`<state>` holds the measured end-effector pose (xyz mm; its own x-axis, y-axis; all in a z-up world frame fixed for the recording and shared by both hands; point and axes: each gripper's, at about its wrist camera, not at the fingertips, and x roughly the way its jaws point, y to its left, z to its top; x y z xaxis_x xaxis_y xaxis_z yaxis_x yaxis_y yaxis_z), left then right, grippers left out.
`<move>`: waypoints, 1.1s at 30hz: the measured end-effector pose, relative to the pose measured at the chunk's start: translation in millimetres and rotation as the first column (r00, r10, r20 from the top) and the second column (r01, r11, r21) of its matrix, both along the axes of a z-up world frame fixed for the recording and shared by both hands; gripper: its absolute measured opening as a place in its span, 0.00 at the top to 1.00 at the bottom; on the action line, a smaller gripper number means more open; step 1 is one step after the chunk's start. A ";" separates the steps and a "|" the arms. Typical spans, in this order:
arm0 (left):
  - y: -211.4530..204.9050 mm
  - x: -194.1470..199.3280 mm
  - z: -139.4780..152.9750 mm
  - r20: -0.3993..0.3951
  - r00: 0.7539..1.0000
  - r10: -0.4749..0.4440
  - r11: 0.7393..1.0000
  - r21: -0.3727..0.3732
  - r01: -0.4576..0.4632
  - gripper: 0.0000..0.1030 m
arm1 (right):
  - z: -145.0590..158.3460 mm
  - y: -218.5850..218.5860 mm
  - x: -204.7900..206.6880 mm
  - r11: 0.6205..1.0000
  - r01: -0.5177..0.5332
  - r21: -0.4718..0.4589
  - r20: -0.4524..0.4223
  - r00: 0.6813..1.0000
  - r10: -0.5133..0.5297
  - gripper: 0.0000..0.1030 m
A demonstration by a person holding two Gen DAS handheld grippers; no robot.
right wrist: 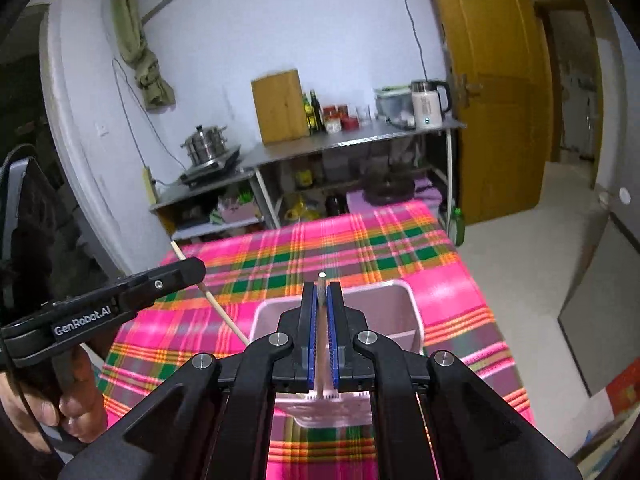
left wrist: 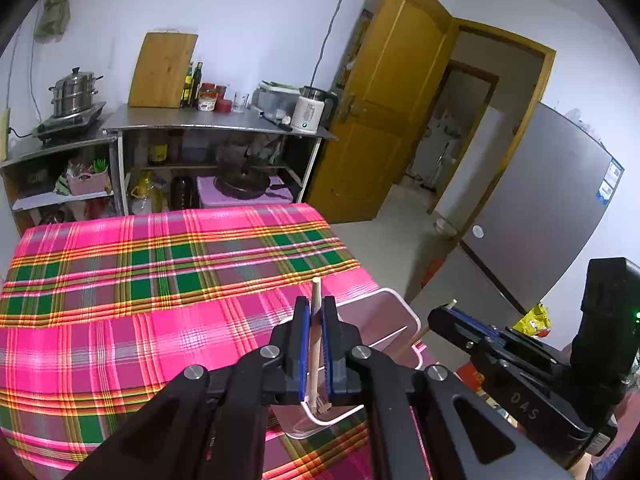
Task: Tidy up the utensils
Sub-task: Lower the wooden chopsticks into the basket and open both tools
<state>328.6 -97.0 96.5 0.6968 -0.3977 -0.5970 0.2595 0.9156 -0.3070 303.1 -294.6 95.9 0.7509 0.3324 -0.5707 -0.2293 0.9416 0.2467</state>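
**Both claws clamped on utensils above the pink holder**

Left wrist view: left claw (left wrist: 316, 312) sits at lower centre of the frame, blue pads together on a pale wooden chopstick (left wrist: 315, 340); the stick runs between the pads, its tip poking out above them; below and behind the claw a pink utensil holder (left wrist: 394, 318) stands on the worktop (left wrist: 160, 280), which is covered in a pink, green and orange plaid cloth; the holder's rim and an inner divider show at right of the claw.

Same view, right edge: right claw (left wrist: 450, 312) seen side-on, a pale stick end showing at its tip; a second wooden stick (left wrist: 412, 342) slants down beside the holder's right rim; whether it touches the rim I cannot tell.

Right wrist view: right claw (right wrist: 321, 300) at lower centre, pads pressed together on a thin grey metal utensil (right wrist: 321, 286); only its rounded end shows above the pads, so which kind I cannot tell; the holder (right wrist: 400, 308) lies directly behind, open top visible.

Same view, left side: left claw (right wrist: 194, 270) side-on, the chopstick (right wrist: 224, 314) crossing it on a slant, lower end toward the holder's left rim; a hand (right wrist: 68, 400) grips the handle at lower left.

Background, upper frame: steel shelf (left wrist: 216, 122), cutting board (left wrist: 162, 70), pot (left wrist: 74, 94), kettle (left wrist: 312, 108), open door (left wrist: 400, 92).
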 end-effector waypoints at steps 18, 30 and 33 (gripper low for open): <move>32.3 -41.0 29.4 0.114 0.993 0.028 1.000 0.006 -0.029 0.83 | 0.2 -4.4 -14.7 0.999 0.034 -0.001 0.022 0.999 -0.034 0.85; 69.2 -121.9 12.3 0.160 0.984 0.083 0.995 0.033 -0.089 0.83 | 11.2 11.2 -81.6 1.000 -0.018 0.022 0.072 0.997 0.016 0.85; 77.6 -142.9 -0.8 0.150 0.983 0.109 0.992 0.047 -0.118 0.83 | 8.5 21.3 -96.1 0.999 -0.038 0.011 0.076 0.996 0.037 0.85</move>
